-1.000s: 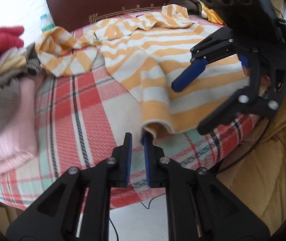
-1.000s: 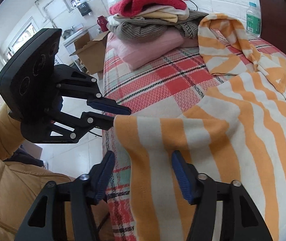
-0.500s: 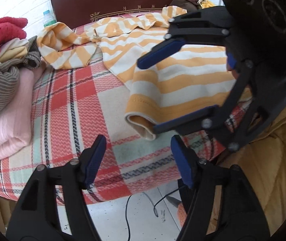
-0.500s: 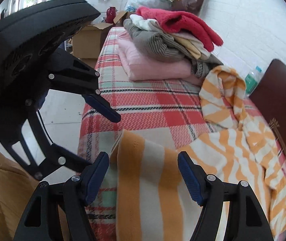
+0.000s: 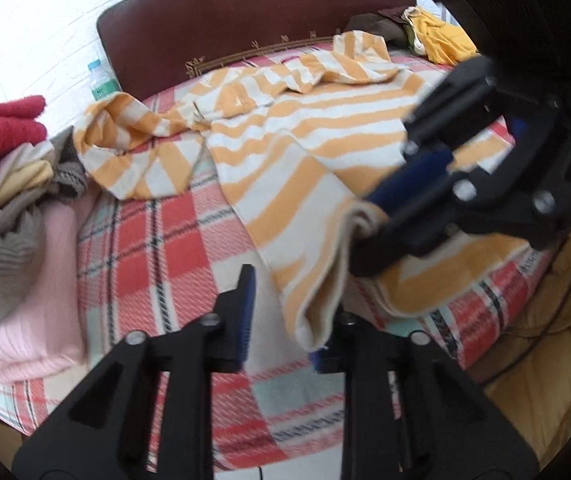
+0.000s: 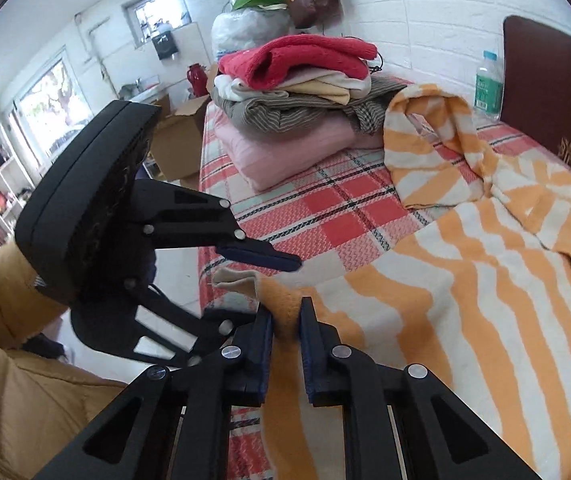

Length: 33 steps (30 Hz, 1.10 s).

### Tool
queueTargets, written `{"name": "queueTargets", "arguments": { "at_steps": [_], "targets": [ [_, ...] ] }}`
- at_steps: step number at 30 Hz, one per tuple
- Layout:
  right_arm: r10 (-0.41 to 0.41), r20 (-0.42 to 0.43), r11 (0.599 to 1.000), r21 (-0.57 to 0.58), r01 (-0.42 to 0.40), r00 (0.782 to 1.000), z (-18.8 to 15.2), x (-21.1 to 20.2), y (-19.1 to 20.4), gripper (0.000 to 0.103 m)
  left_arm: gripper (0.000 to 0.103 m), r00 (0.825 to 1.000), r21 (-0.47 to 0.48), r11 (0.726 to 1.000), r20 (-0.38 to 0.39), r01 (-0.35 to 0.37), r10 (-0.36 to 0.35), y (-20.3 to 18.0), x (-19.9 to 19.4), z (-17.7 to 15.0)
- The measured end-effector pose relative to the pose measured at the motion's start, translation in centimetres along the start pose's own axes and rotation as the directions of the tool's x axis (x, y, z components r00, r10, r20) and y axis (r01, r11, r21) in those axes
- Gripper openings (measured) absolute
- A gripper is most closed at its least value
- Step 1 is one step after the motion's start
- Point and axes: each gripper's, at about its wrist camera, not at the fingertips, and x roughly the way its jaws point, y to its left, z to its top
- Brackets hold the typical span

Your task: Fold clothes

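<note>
Striped sweater point(image 5: 317, 148), orange and white, lies spread across a bed point(image 5: 157, 248) covered in a red plaid blanket. Its body runs lengthwise from the near edge of the bed toward the dark headboard point(image 5: 245, 20), and one sleeve point(image 6: 429, 148) trails off toward a stack of folded clothes point(image 6: 297, 100) at the left side. The hem is the nearest part to both tools.

The right hand-held gripper point(image 6: 285, 344) has its two fingers drawn close together on a bunched fold of the hem, lifting that corner slightly off the blanket. The left hand-held gripper point(image 5: 285, 312) sits just beside it, on its left, with its fingers spread wide; the loose corner of the hem hangs down between them, against the right-hand finger, but nothing is pinched. So the right side has hold of the cloth and the left does not.

A fold would likely turn on the left fingers closing on that hanging corner, since it lies directly ahead of them. A plastic bottle point(image 6: 487, 84) stands near the headboard.
</note>
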Motion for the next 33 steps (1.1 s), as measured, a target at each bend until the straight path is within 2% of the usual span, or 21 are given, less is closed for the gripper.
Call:
{"name": "queueTargets", "arguments": {
  "at_steps": [3,5,8,10,13,14,15,17,18,20,22,29,32,33],
  "targets": [
    [0.059,0.02,0.997,0.052,-0.06,0.998,0.1,0.2,-0.4,0.012,0.022,0.999,-0.002,0.999,0.012,-0.033,0.033,1.3,-1.0,0.0],
    [0.085,0.022,0.994,0.063,-0.086,0.996,0.3,1.1,-0.3,0.012,0.022,1.0,-0.029,0.999,0.01,-0.025,0.026,2.2,-1.7,-0.5],
    [0.115,-0.016,0.991,0.077,-0.114,0.993,0.4,3.1,0.0,0.016,0.022,0.999,-0.045,0.999,-0.032,-0.029,0.027,2.4,-1.6,-1.9],
    [0.13,-0.073,0.988,0.091,-0.123,0.989,0.2,4.8,0.0,0.029,0.022,0.997,-0.05,0.998,-0.073,-0.032,0.029,2.3,-1.3,-2.9],
    [0.148,-0.13,0.987,0.08,-0.138,0.98,-0.1,5.6,0.2,0.046,0.024,0.997,-0.121,0.992,-0.077,-0.029,0.02,3.3,-1.7,-3.8],
    [0.153,-0.129,0.987,0.073,-0.144,0.98,0.2,5.2,0.1,0.048,0.029,0.998,-0.158,0.987,-0.067,-0.02,0.009,3.9,-2.0,-3.9],
    [0.148,-0.127,0.988,0.057,-0.142,0.981,0.6,4.5,0.0,0.048,0.041,0.999,-0.206,0.978,-0.044,-0.004,-0.005,4.6,-2.5,-3.9],
    [0.127,-0.088,0.992,0.024,-0.126,0.988,2.2,2.8,-0.6,0.048,0.065,1.0,-0.266,0.964,0.001,0.0,0.0,5.8,-3.1,-3.5],
    [0.107,-0.059,0.994,0.02,-0.106,0.992,3.3,2.0,-1.3,0.048,0.072,1.0,-0.284,0.959,0.022,-0.002,0.008,6.2,-3.3,-3.2],
    [0.067,-0.01,0.998,0.017,-0.067,0.998,5.4,0.8,-2.6,0.051,0.072,0.998,-0.313,0.949,0.061,0.023,-0.004,6.9,-3.4,-2.5],
    [0.03,-0.014,0.999,0.03,-0.03,0.999,6.9,2.5,-3.6,0.063,0.072,0.995,-0.336,0.94,0.098,0.059,-0.028,7.3,-3.2,-1.9],
    [-0.098,-0.03,0.992,0.075,0.1,0.995,12.2,8.2,-7.0,0.064,0.073,0.991,-0.385,0.915,0.101,0.121,-0.088,7.4,-0.8,-1.1],
    [-0.16,-0.041,0.983,0.087,0.163,0.986,14.3,10.7,-8.3,0.064,0.073,0.989,-0.401,0.905,0.099,0.144,-0.114,7.3,0.0,-1.0],
    [-0.203,-0.051,0.976,0.073,0.207,0.978,14.6,11.8,-8.3,0.064,0.073,0.988,-0.406,0.901,0.098,0.152,-0.123,7.3,0.3,-1.0]
  ]
}}
